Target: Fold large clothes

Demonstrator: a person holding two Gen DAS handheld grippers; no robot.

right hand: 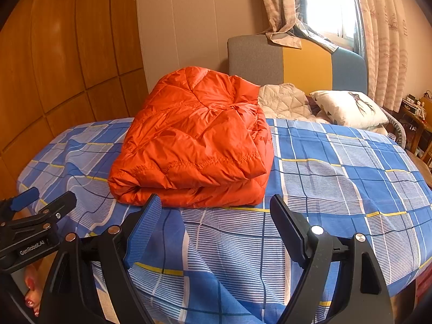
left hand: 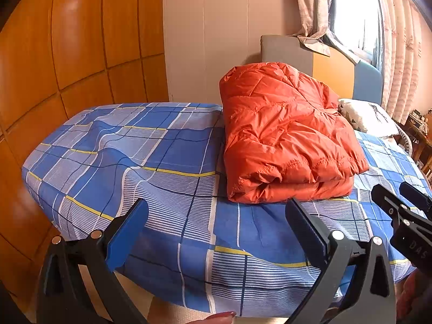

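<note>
An orange quilted down jacket (left hand: 283, 135) lies folded in a thick bundle on the bed, also in the right wrist view (right hand: 197, 140). My left gripper (left hand: 218, 210) is open and empty, held over the bed's near edge just in front of the jacket. My right gripper (right hand: 216, 208) is open and empty, its fingertips close to the jacket's near fold without touching it. The right gripper shows at the right edge of the left wrist view (left hand: 405, 216), and the left gripper shows at the left edge of the right wrist view (right hand: 37, 216).
The bed has a blue plaid sheet (left hand: 121, 156). A white pillow (right hand: 348, 108) and a pale quilt (right hand: 283, 100) lie by the headboard (right hand: 305, 62). A wooden wardrobe (left hand: 67, 54) stands left, curtains and window (right hand: 332, 5) right, a cluttered side table (right hand: 415, 113) far right.
</note>
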